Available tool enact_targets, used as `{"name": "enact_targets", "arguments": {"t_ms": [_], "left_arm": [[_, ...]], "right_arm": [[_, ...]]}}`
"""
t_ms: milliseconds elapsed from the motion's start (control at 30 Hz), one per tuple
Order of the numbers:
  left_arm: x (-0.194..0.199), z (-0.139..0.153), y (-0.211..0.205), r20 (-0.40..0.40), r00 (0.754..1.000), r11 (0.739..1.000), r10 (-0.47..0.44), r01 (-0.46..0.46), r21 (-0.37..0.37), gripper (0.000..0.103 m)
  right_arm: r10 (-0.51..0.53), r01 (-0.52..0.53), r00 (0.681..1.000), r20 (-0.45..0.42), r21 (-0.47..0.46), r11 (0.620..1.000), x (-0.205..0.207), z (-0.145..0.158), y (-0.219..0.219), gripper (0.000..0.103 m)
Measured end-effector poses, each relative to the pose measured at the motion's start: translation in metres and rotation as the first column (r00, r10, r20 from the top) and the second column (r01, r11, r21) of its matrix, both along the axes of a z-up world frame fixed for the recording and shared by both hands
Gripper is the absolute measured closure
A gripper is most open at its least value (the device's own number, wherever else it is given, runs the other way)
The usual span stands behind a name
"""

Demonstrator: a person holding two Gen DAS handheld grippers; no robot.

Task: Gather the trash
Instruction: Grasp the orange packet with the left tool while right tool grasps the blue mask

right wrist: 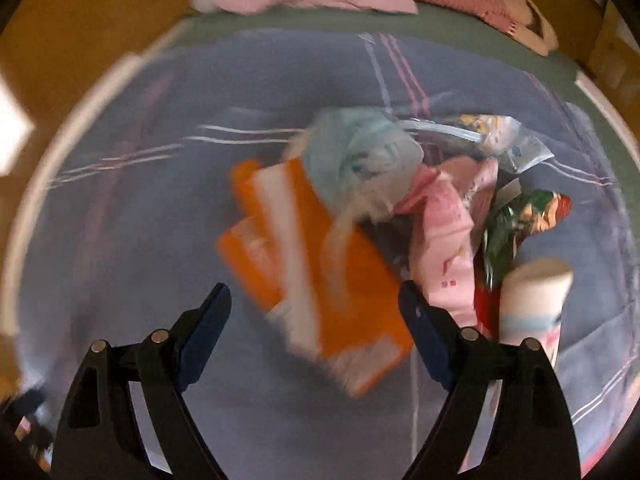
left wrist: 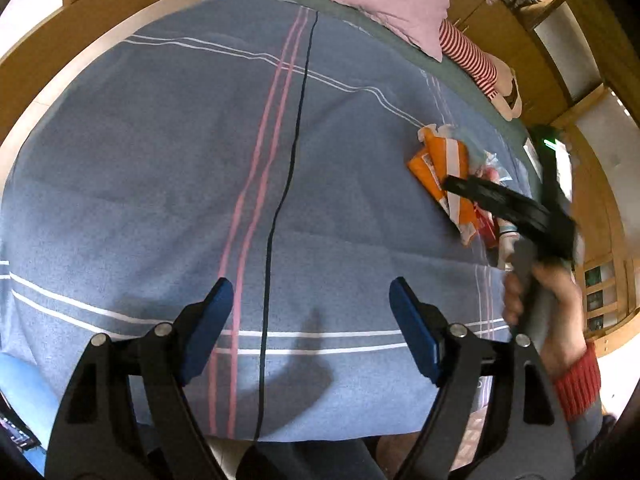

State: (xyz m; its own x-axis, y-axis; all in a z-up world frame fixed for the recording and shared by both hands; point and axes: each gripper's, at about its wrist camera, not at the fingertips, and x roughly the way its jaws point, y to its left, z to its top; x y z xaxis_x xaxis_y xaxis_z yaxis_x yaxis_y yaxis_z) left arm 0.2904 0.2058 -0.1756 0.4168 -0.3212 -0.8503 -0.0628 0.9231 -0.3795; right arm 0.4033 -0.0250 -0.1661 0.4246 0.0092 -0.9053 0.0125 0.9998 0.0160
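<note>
Left tongs [left wrist: 310,320] spread and empty above bare striped bedspread [left wrist: 160,160]; the trash pile [left wrist: 460,184] lies well off to their right. Right tongs [right wrist: 314,312] likewise spread, nothing pinched, poised just above the pile: an orange wrapper [right wrist: 320,264] sits directly ahead between the tips, a pink packet [right wrist: 444,232] and a paper cup [right wrist: 532,300] to the right. Risk: the loose, overlapping wrappers may slide apart or scatter under a glancing closure, and the blurred right-wrist view suggests fast motion, favouring a mistimed pinch that catches the bedspread instead.
</note>
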Motion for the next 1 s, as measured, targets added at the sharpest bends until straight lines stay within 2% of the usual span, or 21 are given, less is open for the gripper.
{"name": "enact_targets", "arguments": {"t_ms": [33, 100, 133, 233, 367, 433, 533, 633, 733, 800, 833, 933, 1000], "left_arm": [[0.001, 0.001, -0.001, 0.001, 1.0, 1.0, -0.006, 0.006, -0.005, 0.022], [0.008, 0.003, 0.006, 0.0, 1.0, 1.0, -0.005, 0.005, -0.017, 0.021], [0.008, 0.004, 0.007, -0.002, 1.0, 1.0, -0.003, 0.002, -0.021, 0.02], [0.003, 0.005, 0.017, -0.015, 1.0, 0.999, 0.022, -0.023, -0.042, 0.02], [0.003, 0.006, 0.033, -0.032, 0.995, 0.993, 0.098, -0.1, -0.068, 0.02], [0.0, 0.006, 0.042, -0.037, 0.99, 0.987, 0.138, -0.141, -0.072, 0.02], [-0.004, 0.006, 0.058, -0.044, 0.979, 0.976, 0.201, -0.204, -0.077, 0.019], [-0.005, 0.004, 0.072, -0.06, 0.966, 0.963, 0.252, -0.257, -0.084, 0.019], [-0.007, 0.004, 0.079, -0.061, 0.96, 0.956, 0.274, -0.278, -0.088, 0.019], [-0.008, 0.005, 0.084, -0.056, 0.956, 0.953, 0.288, -0.292, -0.087, 0.017], [-0.009, 0.006, 0.087, -0.054, 0.953, 0.95, 0.298, -0.302, -0.085, 0.017], [-0.014, 0.006, 0.096, -0.061, 0.944, 0.941, 0.324, -0.328, -0.085, 0.016], [-0.016, 0.005, 0.102, -0.073, 0.937, 0.933, 0.341, -0.347, -0.093, 0.015]], "right_arm": [[0.002, -0.002, 1.0, 0.005, -0.026, 1.0, 0.004, -0.002, 0.002, 0.019], [0.023, -0.022, 1.0, 0.004, -0.104, 0.994, 0.015, -0.009, 0.007, 0.012], [0.031, -0.03, 1.0, 0.005, -0.103, 0.994, 0.017, -0.011, 0.008, 0.008], [0.052, -0.052, 0.999, -0.005, -0.002, 0.999, 0.018, -0.015, 0.01, 0.01], [0.087, -0.087, 0.996, 0.001, 0.067, 0.994, 0.004, -0.013, 0.023, 0.025], [0.117, -0.114, 0.993, -0.014, 0.144, 0.983, -0.01, -0.011, 0.031, 0.032], [0.179, -0.162, 0.982, -0.063, 0.216, 0.963, -0.04, -0.013, 0.053, 0.035], [0.25, -0.226, 0.966, -0.072, 0.238, 0.945, -0.07, -0.009, 0.08, 0.035], [0.354, -0.304, 0.931, -0.092, 0.343, 0.889, -0.099, -0.004, 0.106, 0.034], [0.435, -0.342, 0.893, -0.112, 0.458, 0.82, -0.113, 0.002, 0.118, 0.033], [0.445, -0.342, 0.888, -0.114, 0.482, 0.807, -0.116, 0.006, 0.118, 0.032], [0.418, -0.328, 0.904, -0.084, 0.49, 0.808, -0.116, 0.02, 0.108, 0.027], [0.351, -0.283, 0.936, -0.039, 0.514, 0.81, -0.116, 0.033, 0.089, 0.027]]}}
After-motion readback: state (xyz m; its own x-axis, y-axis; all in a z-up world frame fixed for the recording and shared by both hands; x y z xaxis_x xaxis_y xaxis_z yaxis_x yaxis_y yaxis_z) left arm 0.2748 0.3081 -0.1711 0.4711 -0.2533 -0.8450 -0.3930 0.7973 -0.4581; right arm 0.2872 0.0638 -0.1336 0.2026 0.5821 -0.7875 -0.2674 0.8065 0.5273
